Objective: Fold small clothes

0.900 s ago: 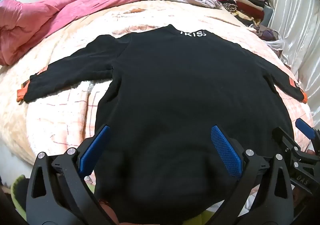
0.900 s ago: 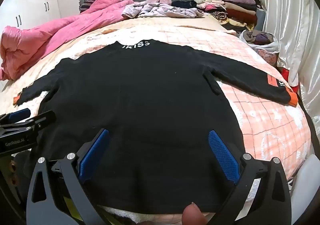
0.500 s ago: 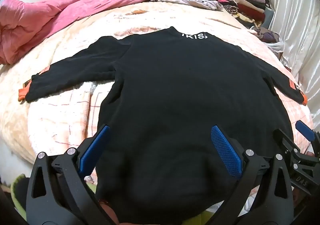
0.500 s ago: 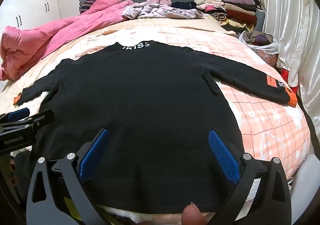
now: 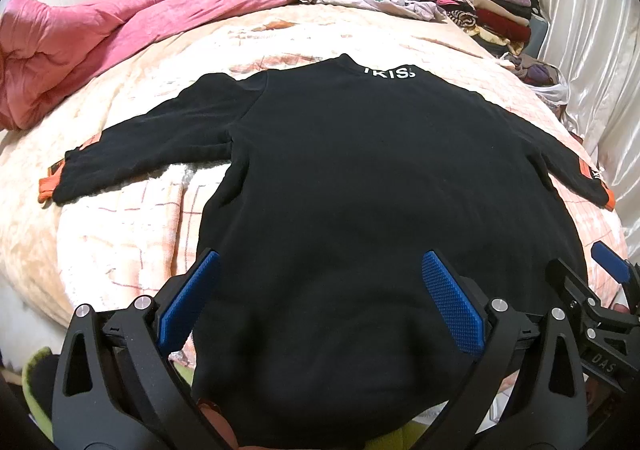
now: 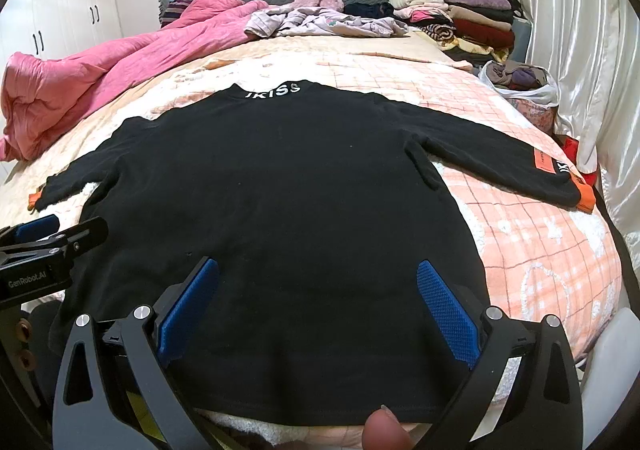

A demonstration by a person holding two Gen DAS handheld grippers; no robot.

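- Black fleece filled both views: the sweater (image 5: pixel 360 189) lay spread flat, back up, on the bed (image 5: pixel 120 242), collar lettering toward the headboard and hem at the near edge, closest to us.
- Both sleeves were stretched out to the sides, the left sleeve (image 5: pixel 152 145) ending in an orange cuff and the right sleeve (image 6: pixel 500 161) showing an orange patch near its cuff.
- We held the left claw (image 5: pixel 320 302) wide apart over the hem, gripping nothing; its blue pads framed the lower left of the body.
- The right claw (image 6: pixel 316 306) was likewise spread wide and empty above the hem toward the right side.
- We judged the task to be at its start for this garment: it was laid out and smoothed, yet no sleeve had been turned in and no fold made.
- What remained, as we read it, was bringing in each sleeve, then doubling the body.
- A stack of folded clothes (image 6: pixel 460 13) stood at the far right of the bed, a loose heap of pale garments (image 6: pixel 320 21) beside it, and a pink duvet (image 5: pixel 120 33) lay crumpled to the left.
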